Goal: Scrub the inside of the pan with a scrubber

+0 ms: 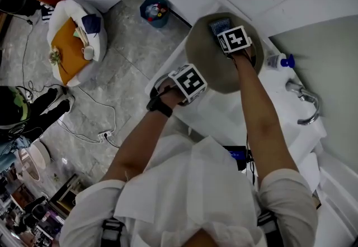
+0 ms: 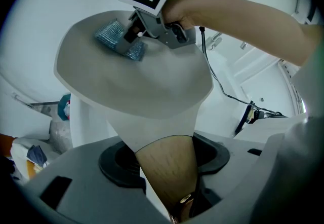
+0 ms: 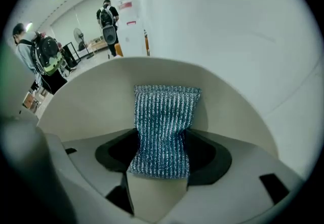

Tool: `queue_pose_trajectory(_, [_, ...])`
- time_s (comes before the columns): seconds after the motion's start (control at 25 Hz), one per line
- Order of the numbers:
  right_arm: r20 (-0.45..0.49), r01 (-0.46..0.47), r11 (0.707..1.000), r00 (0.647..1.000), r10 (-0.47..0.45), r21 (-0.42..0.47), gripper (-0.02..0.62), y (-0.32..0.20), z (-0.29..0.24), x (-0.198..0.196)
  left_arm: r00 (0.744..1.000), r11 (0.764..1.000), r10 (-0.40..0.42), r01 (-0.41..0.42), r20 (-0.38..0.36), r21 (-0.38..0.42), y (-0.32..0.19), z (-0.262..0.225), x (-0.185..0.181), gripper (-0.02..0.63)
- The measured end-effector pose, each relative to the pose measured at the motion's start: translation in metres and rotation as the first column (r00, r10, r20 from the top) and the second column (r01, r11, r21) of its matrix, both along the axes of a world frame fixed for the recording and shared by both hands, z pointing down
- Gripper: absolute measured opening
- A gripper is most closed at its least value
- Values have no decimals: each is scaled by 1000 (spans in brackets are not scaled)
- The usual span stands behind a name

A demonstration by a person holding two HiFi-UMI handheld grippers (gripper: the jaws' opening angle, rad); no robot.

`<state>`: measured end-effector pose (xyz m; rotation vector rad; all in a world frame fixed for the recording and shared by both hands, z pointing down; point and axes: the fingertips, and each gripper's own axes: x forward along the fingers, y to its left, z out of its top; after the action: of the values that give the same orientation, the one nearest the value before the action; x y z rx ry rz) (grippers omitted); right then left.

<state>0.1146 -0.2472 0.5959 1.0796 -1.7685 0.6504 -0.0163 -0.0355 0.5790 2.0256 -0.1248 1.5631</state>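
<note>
Pan: the pan (image 1: 206, 58) hangs tilted above the white tabletop (image 1: 224, 120) beside the faucet (image 1: 305, 100), its inside turned up towards you.
Left gripper: your left gripper (image 2: 168, 170) is clamped on the pan's handle (image 2: 169, 159), which fills the gap between the jaws.
Right gripper: your right gripper (image 3: 161, 164) pinches the lower end of the scrubber (image 3: 163, 126).
Scrubber: its free end appears to lie against the pan's inside, near the far rim.
Step in hand: scrubbing the inner surface, I judge.
How to do it well: brace the handle firmly, press the scrubber flat, and work in overlapping strokes from the rim down to the base.
Watch for: the scrubber folding or slipping out of the pinch.
</note>
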Motion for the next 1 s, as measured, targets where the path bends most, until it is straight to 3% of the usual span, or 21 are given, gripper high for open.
queue_pose_trajectory(0.12, [46, -7, 997, 999, 4, 82, 285, -12, -12, -26, 1000, 1000, 5, -5, -8, 0, 0, -1, 1, 262])
queue_pose_trajectory(0.36, [160, 80, 990, 982, -98, 113, 285, -11, -21, -75, 1000, 1000, 7, -7, -15, 5, -1, 1, 2, 262])
queue_pose_trajectory(0.6, [305, 283, 955, 905, -296, 87, 284, 24, -31, -120, 999, 1000, 17, -16, -41, 24, -3, 7, 7, 262])
queue_pose_trajectory(0.88, [415, 334, 936, 841, -348, 109, 230, 67, -60, -140, 999, 999, 32, -31, -33, 34, -4, 8, 5, 261])
queue_pose_trajectory(1.0, [392, 361, 923, 836, -384, 134, 212, 71, -71, -145, 999, 999, 33, -31, -36, 36, -5, 8, 5, 261])
